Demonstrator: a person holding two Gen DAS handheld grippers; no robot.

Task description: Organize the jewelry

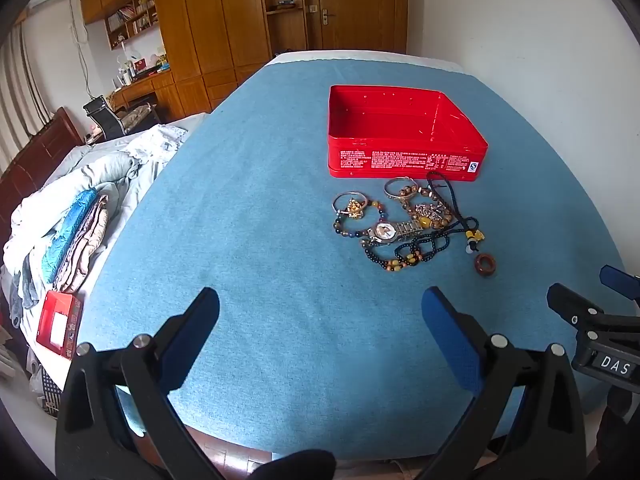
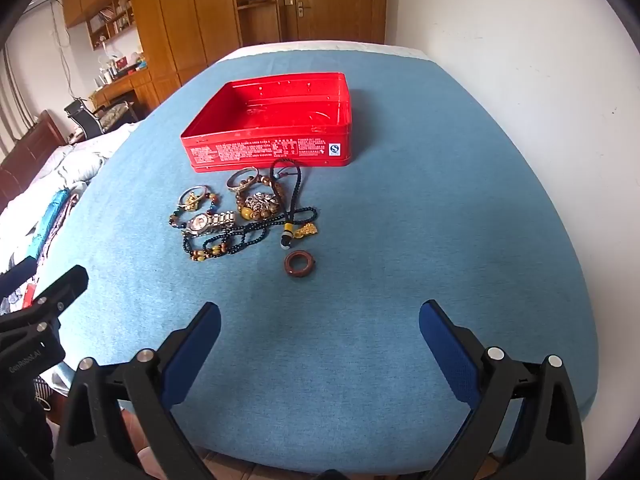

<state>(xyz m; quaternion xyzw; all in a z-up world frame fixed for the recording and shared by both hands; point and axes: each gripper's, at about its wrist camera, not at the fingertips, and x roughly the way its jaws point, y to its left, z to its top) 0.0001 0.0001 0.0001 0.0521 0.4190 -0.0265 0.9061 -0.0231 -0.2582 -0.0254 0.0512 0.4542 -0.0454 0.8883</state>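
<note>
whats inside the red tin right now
The red tin shows only its bare red floor and walls; no jewelry is in it. The pile of jewelry lies outside, before its front wall, which hides a strip of floor.

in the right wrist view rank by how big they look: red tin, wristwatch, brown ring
1. red tin, by far the largest
2. wristwatch
3. brown ring, smallest, though it lies nearer the camera than the watch, so that gap is less sure

Bare blue cloth is left open between the gripper fingers and the jewelry heap. The far side is blocked by the red tin, set just behind the heap; wide clear cloth is seen right of both.
</note>
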